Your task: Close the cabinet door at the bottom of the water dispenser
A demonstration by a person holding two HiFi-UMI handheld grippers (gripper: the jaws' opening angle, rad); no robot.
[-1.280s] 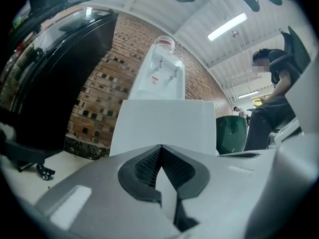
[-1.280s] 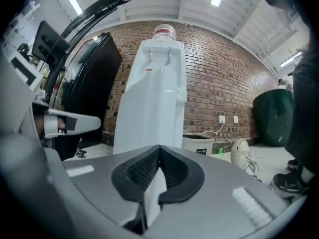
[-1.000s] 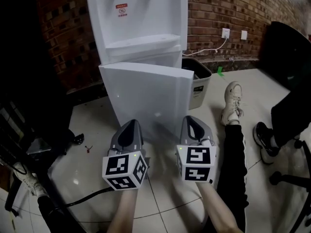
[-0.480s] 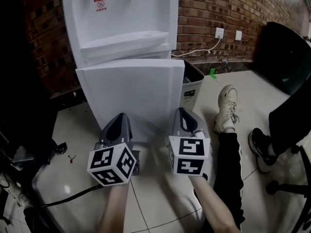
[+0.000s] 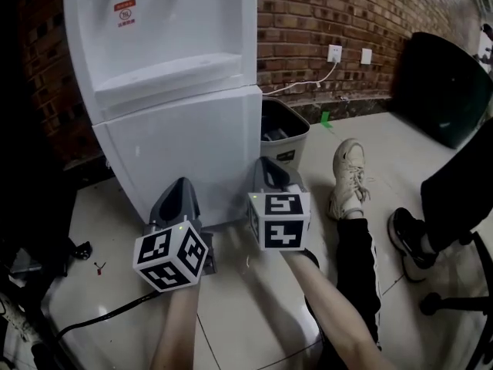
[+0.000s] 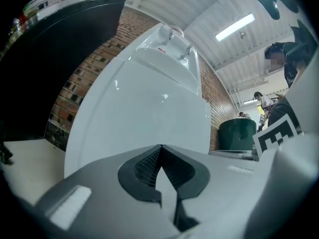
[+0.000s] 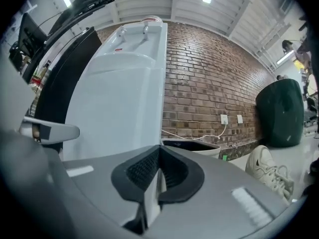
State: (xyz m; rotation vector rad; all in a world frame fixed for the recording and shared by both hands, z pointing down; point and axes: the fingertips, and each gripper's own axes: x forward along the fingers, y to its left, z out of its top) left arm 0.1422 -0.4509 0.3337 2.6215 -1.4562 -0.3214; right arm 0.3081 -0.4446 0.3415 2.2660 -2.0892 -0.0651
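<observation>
The white water dispenser (image 5: 166,33) stands against the brick wall. Its bottom cabinet door (image 5: 181,149) lies about flush with the body. My left gripper (image 5: 179,185) is shut and empty, its tip close to the door's lower middle. My right gripper (image 5: 267,164) is also shut and empty, its tip by the door's right edge. In the left gripper view the door (image 6: 144,108) fills the scene just beyond the shut left gripper (image 6: 160,147). The right gripper view shows the shut right gripper (image 7: 159,148) before the dispenser's right side (image 7: 119,103). Whether either tip touches the door is hidden.
A grey waste bin (image 5: 281,133) stands right of the dispenser. A person's leg and white shoe (image 5: 347,172) lie on the tiled floor at the right, near a black chair base (image 5: 454,303). A cable (image 5: 100,314) crosses the floor at the lower left.
The cabinet door has swung from standing ajar to about flush with the dispenser. Both grippers have moved forward toward it, still shut.
</observation>
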